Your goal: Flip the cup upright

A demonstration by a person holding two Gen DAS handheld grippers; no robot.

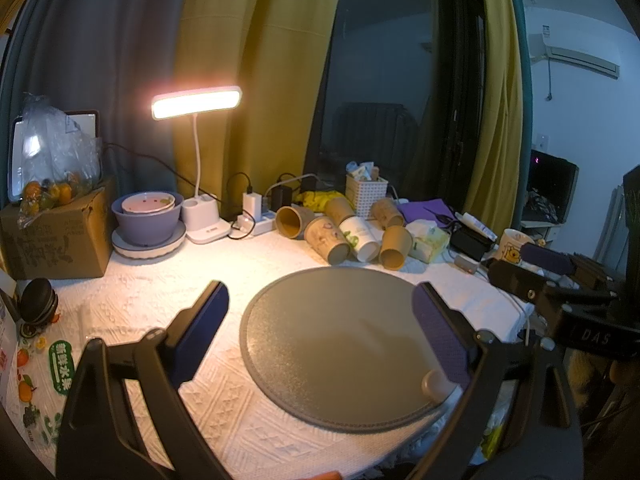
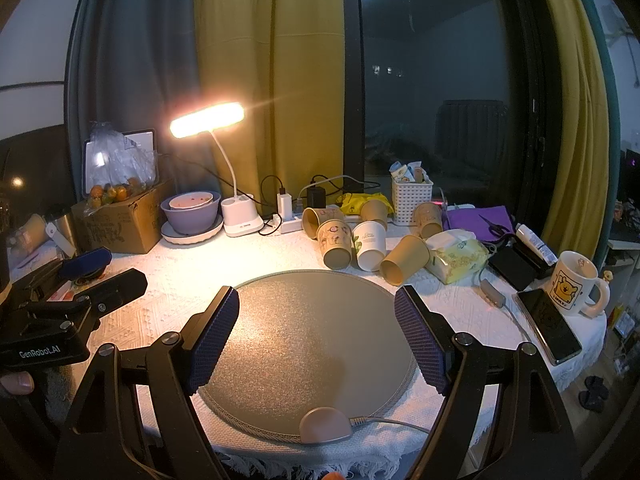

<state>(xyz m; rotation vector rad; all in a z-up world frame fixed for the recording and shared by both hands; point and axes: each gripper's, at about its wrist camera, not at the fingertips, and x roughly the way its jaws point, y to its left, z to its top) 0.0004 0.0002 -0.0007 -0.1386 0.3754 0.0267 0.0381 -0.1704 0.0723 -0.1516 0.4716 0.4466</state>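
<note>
Beyond the round grey mat point(image 2: 308, 344), toward twelve o'clock from my right gripper point(image 2: 316, 336), a huddle of paper cups lies tipped on the white tablecloth point(image 2: 180, 264), none of them upright. Nearest, at about one o'clock, is a plain brown cup point(image 2: 404, 260) on its side with its mouth turned toward me; beside it at twelve lie a white cup point(image 2: 370, 246) and a printed cup point(image 2: 336, 244), touching one another. Both my pairs of jaws stand wide apart and hold nothing; my left gripper point(image 1: 320, 336) hangs over the mat's left part, well short of the cups. I judge these cups very light and thin-walled (paper, by the look of it), so they will roll or skid at a nudge and dent under a hard squeeze. The brown one looks the easiest, since it lies a little apart from the rest, though a pack of tissues point(image 2: 456, 256) sits just at its right. I would take it across the middle of its wall, one pad on each side, closing gently, then swing the mouth upward and set it down on the mat.
</note>
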